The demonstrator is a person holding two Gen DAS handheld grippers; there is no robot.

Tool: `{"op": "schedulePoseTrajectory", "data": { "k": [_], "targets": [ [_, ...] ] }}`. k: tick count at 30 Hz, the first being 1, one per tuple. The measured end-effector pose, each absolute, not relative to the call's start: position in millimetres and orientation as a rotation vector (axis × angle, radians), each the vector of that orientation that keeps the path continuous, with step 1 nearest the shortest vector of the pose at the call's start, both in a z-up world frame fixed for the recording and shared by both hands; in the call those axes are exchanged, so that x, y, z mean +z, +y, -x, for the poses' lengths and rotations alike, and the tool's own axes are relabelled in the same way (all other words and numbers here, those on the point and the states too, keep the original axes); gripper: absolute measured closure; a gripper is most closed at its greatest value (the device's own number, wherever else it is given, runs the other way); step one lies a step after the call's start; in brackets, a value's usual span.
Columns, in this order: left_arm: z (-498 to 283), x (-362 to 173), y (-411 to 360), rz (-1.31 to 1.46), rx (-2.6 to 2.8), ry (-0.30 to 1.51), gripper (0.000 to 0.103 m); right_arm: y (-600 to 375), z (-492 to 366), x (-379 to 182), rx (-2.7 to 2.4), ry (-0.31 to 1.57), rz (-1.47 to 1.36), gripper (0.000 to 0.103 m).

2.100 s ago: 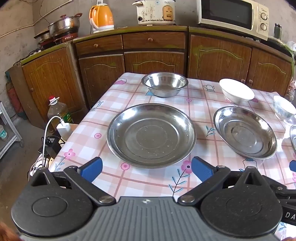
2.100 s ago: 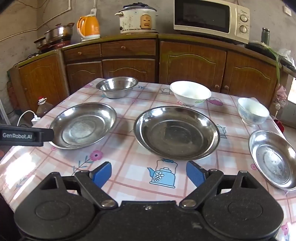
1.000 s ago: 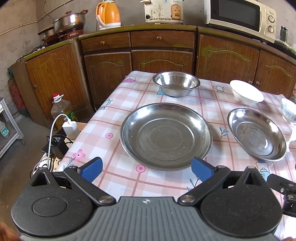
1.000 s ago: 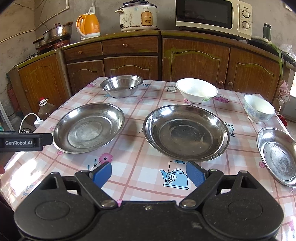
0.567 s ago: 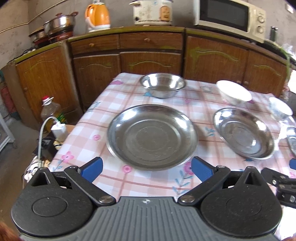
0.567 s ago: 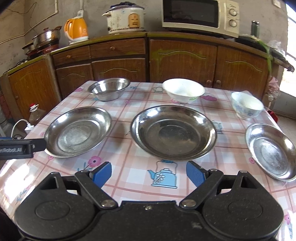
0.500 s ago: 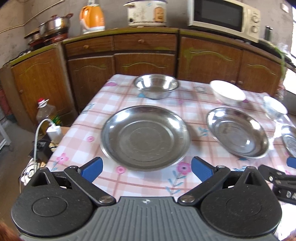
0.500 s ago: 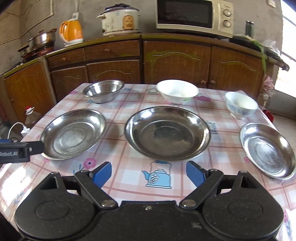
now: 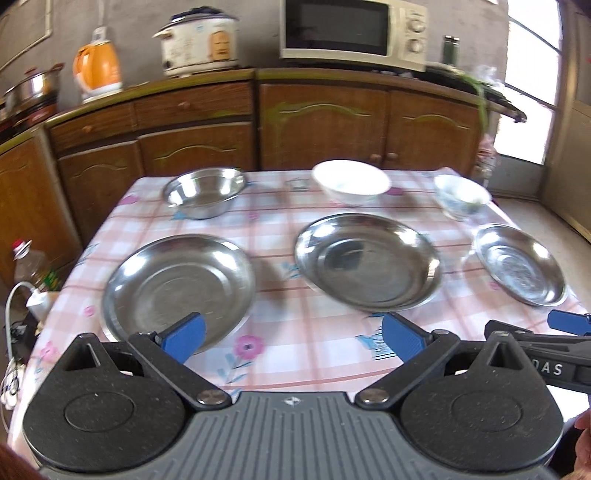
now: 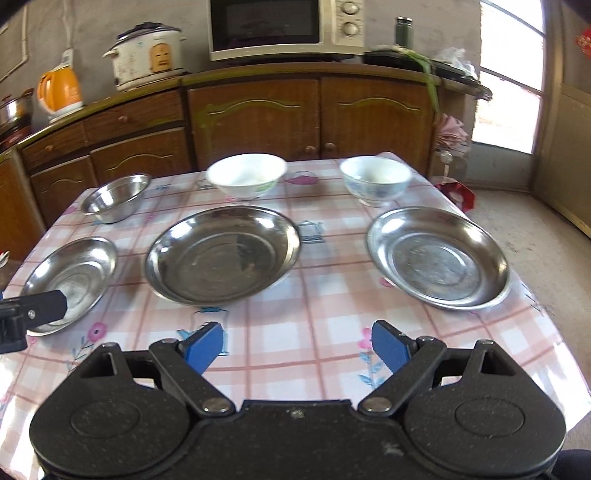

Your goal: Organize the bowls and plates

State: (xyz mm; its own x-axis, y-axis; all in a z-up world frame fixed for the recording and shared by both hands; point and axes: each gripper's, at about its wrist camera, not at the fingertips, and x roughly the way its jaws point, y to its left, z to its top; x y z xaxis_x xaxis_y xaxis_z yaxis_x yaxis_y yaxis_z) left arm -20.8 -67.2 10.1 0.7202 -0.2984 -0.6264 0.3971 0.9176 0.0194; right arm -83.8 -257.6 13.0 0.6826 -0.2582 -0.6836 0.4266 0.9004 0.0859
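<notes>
Both cameras sit behind their own grippers at the near edge of the table point(image 9: 317, 354), raised above it and tilted down, facing the wooden cabinets point(image 9: 325, 125) on the far side. The left wrist view stands toward the table's left half, with the left steel plate point(image 9: 177, 288) nearest; the right wrist view stands further right, nearest the right steel plate point(image 10: 439, 258). Both views share the middle steel plate point(image 10: 221, 254), the three bowls, the microwave point(image 10: 284, 27) and the rice cooker point(image 9: 199, 44).
</notes>
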Motion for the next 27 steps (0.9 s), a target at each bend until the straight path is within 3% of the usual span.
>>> {"op": "schedulePoseTrajectory", "data": {
  "k": [27],
  "targets": [
    [16.4,4.1,-98.6,-0.179,-0.429,0.676,0.0,-275.3,75.5,1.9,-0.396,0.733,-0.281,0.001]
  ]
}}
